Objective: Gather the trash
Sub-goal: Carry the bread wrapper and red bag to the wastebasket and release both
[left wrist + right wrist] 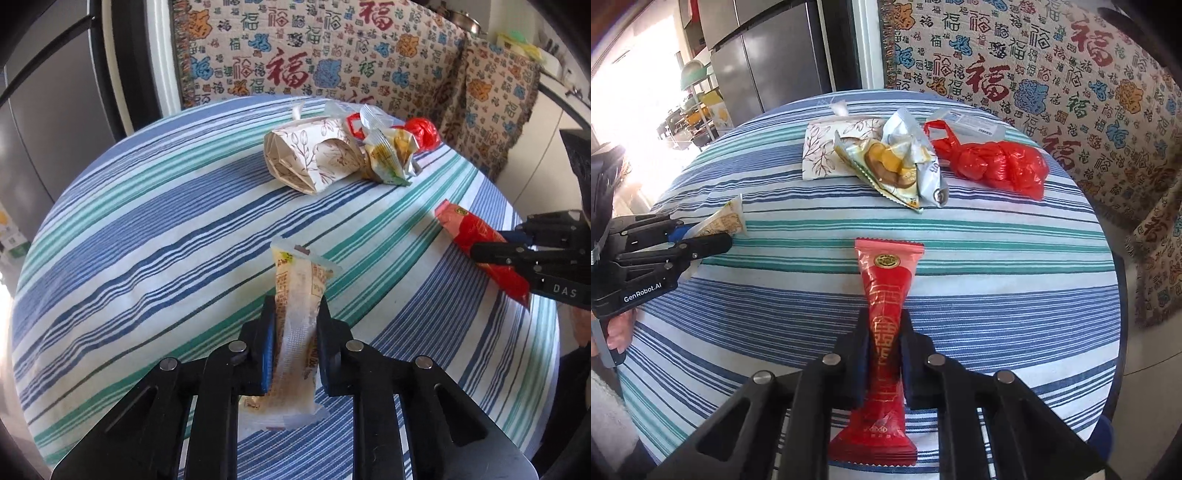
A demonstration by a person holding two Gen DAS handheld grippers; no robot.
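Grasp step, both sides at once. Left gripper is clamped on the pale translucent wrapper, pads pinching its middle so the film buckles between them; the wrapper's ends stick out fore and aft over the striped tablecloth. Right gripper is clenched on the red wrapper the same way, mid-length, waist visibly squeezed. Whether either wrapper has left the cloth can't be told from these views. The rest of the trash sits in a cluster toward the far side of the table: floral paper bag, crumpled yellow-green snack wrapper, silver foil wrapper, red plastic bag, and a clear packet behind it. No bin in sight in either view, so the likely next move is to lift both wrappers clear and carry them to the pile or a container off-frame. Thin film can slip, so the grip has to hold through the lift.
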